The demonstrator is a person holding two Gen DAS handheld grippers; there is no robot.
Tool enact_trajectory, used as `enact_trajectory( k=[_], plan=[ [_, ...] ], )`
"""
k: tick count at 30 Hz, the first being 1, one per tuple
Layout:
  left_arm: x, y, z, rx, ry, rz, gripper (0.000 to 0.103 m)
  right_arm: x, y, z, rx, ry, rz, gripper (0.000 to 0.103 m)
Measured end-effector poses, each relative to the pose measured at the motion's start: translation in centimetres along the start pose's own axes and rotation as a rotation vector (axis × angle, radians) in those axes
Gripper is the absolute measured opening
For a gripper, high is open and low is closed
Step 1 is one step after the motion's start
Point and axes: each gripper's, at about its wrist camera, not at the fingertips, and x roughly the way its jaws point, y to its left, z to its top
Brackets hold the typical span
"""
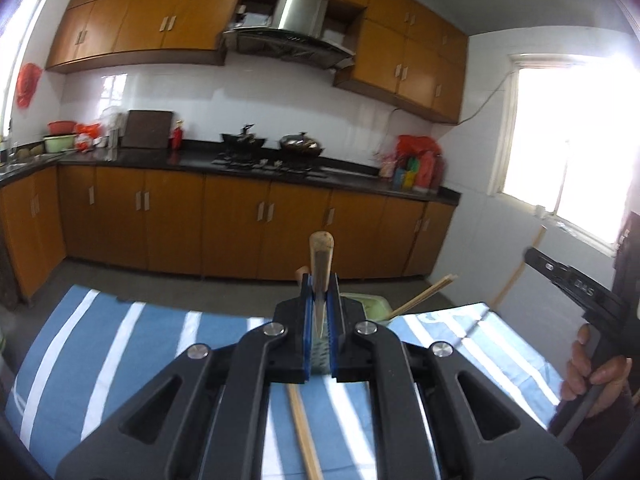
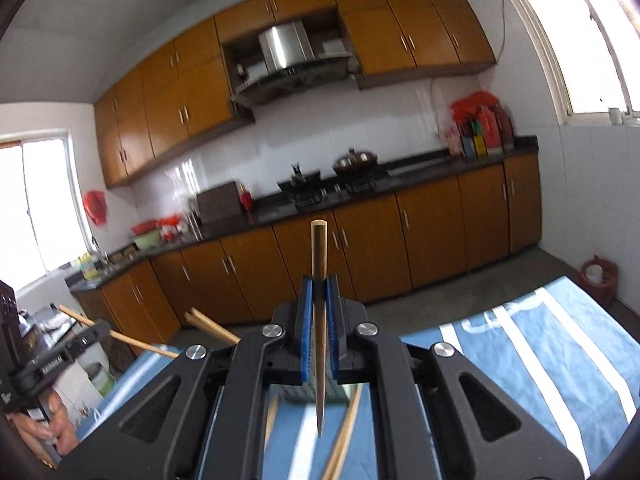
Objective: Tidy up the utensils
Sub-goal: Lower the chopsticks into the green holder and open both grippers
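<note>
Just chopsticks in green holder

left tool: chopstick between its pads | right tool: chopstick between its pads | desk: below both, loose chopstick on it | cabinets: behind desk

A tan chopstick stands upright at lower centre of the left wrist frame, pinched between blue pads; another chopstick stands likewise in the right wrist frame; a loose chopstick lies on the striped cloth at bottom centre
</note>
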Motion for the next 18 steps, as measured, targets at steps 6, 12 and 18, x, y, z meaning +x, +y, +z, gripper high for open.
enact_trajectory(
  k=[6, 12, 18],
  plan=[
    [1.5, -2.8, 2.4, 0.048, -0.056, -0.008, 0.007, 1.3, 1.7, 1.9, -0.013, -0.121, -0.005, 0.007],
    [5.1, -3.6, 4.9, 0.017, -0.114, 0.026, 0.007, 4.0, 1.9, 2.4, 0.006, -0.168, -0.037, 0.007],
    [8.4, -3.5, 4.9, -0.012, -0.156, 0.078, 0.007, 6.8, 1.6, 1.7, 0.009, -0.152, -0.067, 0.007]
  ],
)
